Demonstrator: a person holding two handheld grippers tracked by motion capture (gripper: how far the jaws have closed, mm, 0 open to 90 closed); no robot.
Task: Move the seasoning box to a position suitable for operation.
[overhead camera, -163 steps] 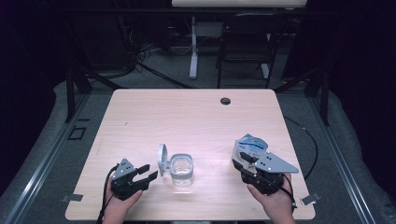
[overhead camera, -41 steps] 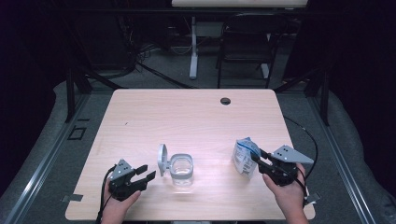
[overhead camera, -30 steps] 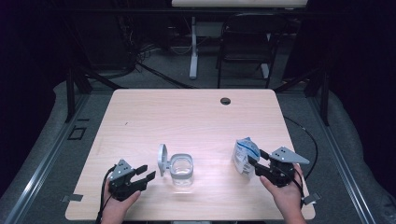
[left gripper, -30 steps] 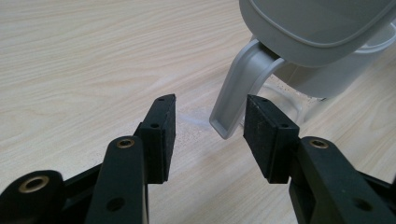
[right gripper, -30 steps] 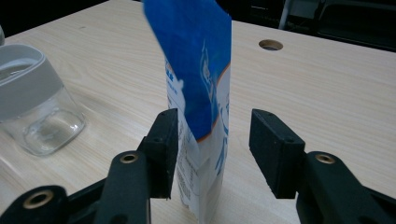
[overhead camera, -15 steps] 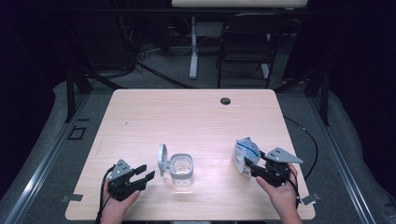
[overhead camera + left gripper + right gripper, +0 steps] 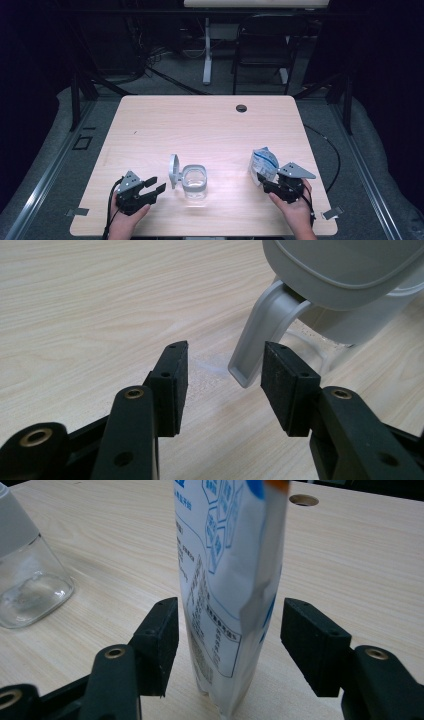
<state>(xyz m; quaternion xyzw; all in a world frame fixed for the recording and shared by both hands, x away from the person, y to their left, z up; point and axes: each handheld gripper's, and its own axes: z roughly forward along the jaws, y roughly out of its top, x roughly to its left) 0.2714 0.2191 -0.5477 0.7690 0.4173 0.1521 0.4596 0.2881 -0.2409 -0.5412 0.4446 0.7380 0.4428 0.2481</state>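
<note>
Right claw (image 7: pixel 227 647) has just spread apart, straddling the upright pouch (image 7: pixel 231 580) right of the jar (image 7: pixel 194 180); soft, light, crushable, so pinch mid-body.

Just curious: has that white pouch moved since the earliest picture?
Yes. The pouch now stands on the table, lower and slightly left of where it was, against the grommet hole.

My table (image 7: pixel 165 120) is pale wood grain with rounded corners, and there's a round dark cable hole (image 7: pixel 241 108) near its far edge. Standing on it toward my side is the clear glass jar (image 7: pixel 194 181) with its grey lid (image 7: pixel 173 170) flipped up alongside. Well off to the right, the white-and-blue pouch (image 7: pixel 262 163) stands upright on the wood.
</note>
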